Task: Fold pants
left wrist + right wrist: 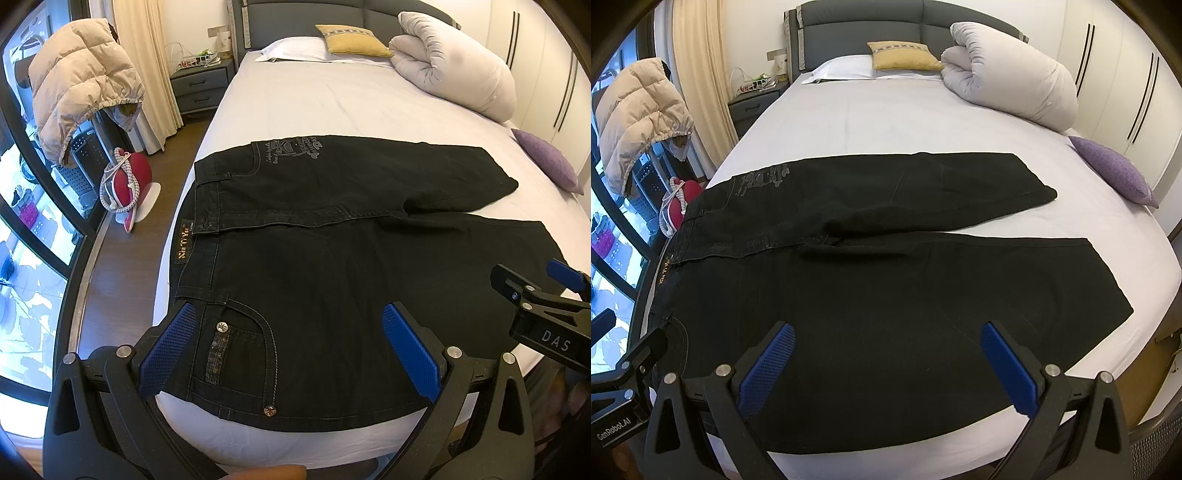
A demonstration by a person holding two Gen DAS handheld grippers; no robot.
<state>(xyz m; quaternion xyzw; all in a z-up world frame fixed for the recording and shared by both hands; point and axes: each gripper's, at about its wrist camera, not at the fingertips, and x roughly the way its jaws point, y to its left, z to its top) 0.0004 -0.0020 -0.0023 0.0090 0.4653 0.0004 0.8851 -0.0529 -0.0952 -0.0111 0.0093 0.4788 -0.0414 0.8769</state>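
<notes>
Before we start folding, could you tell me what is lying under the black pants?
The black pants lie spread flat on the bed's white sheet, which shows all around them. Whatever is directly beneath the fabric is covered; no bump suggests anything hidden.

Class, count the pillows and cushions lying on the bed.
3: a white pillow at the headboard, a yellow cushion leaning on it, a purple cushion at the right edge. The rolled white duvet may hide more.

Both wrist fisheyes look steeply down from the foot of the white-sheeted bed point(332, 99) toward the grey padded headboard point(857, 29) — left view close over the waistband end of the flat black denim pants point(314, 258), right view beside it over the legs — sharing pants, bed and pillows.
</notes>
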